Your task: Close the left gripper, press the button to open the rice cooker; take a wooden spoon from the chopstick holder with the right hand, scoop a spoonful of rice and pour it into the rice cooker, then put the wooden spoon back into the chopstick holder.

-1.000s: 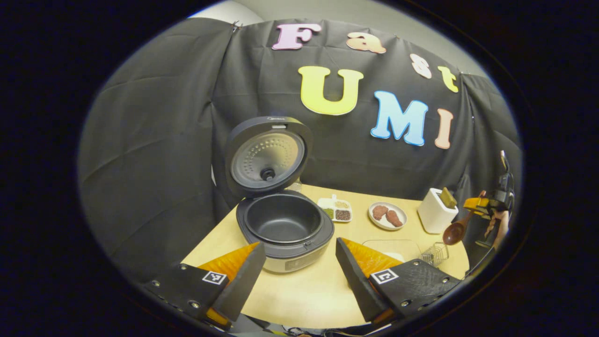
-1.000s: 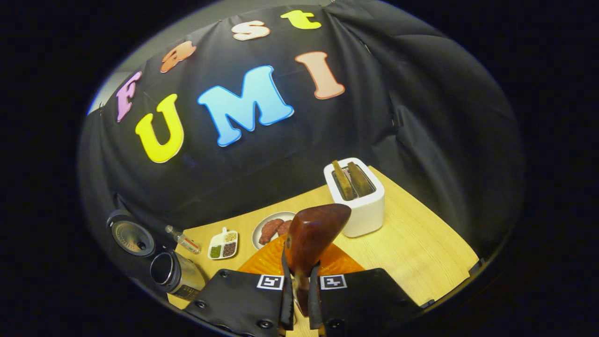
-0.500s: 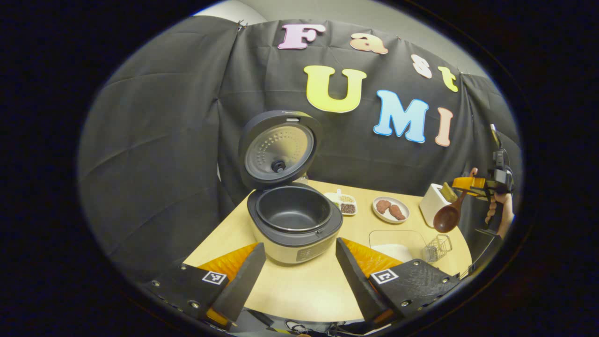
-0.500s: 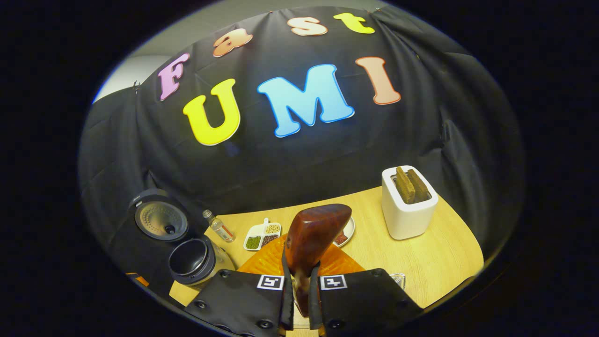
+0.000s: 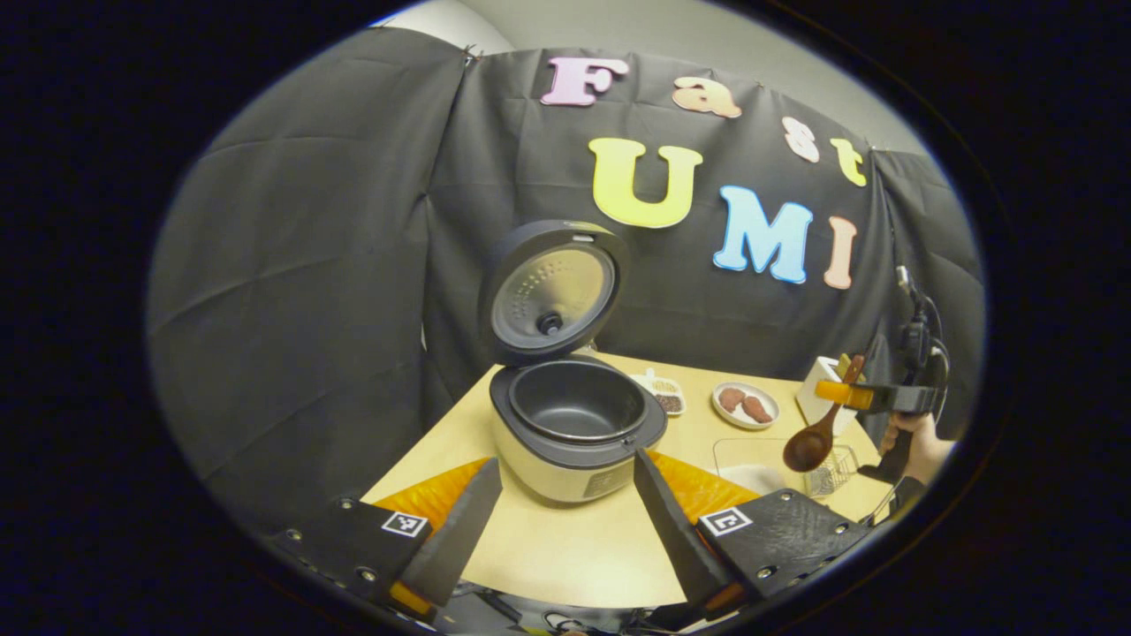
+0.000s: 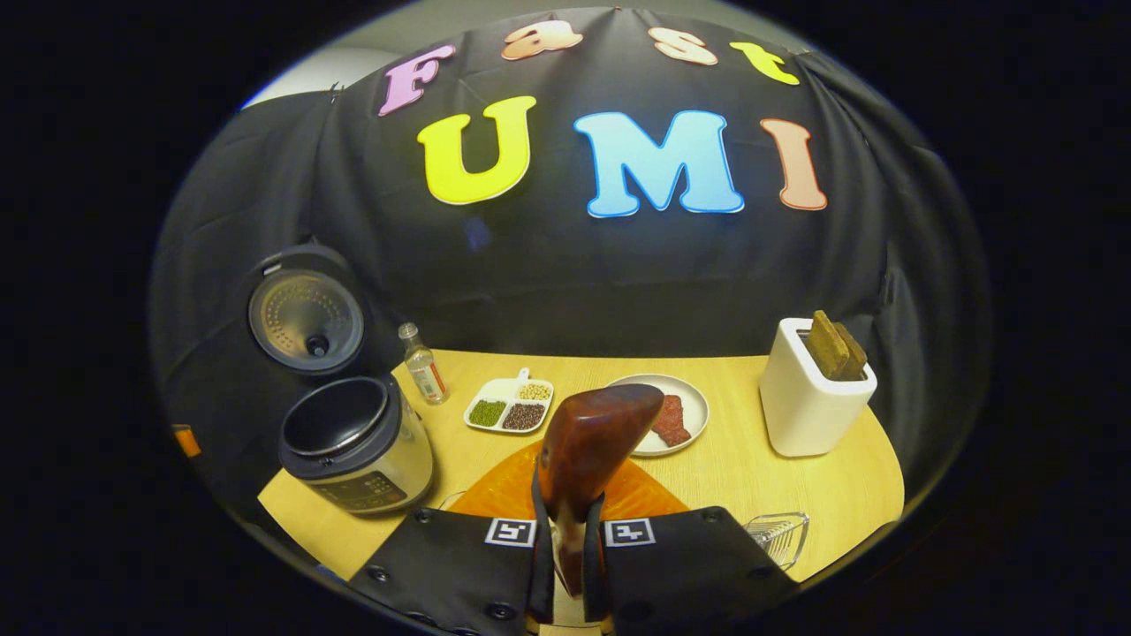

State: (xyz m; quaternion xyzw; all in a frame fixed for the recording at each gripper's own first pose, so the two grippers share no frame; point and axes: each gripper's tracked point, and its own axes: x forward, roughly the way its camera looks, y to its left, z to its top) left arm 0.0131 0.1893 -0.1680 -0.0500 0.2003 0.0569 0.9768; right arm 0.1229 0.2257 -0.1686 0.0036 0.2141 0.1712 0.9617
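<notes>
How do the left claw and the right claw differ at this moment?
The left claw is open and holds nothing; the right claw is shut on the wooden spoon. The left claw hovers low in front of the open rice cooker; the right claw is raised near the toaster, with the spoon's bowl hanging downward. Both are above the wooden table.

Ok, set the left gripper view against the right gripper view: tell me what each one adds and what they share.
Left gripper view: a hand gripping the right tool, and the open left tool. Right gripper view: a small bottle beside the rice cooker. Both: the open cooker, the wooden spoon clamped in the right tool, the plate, the toaster.
</notes>
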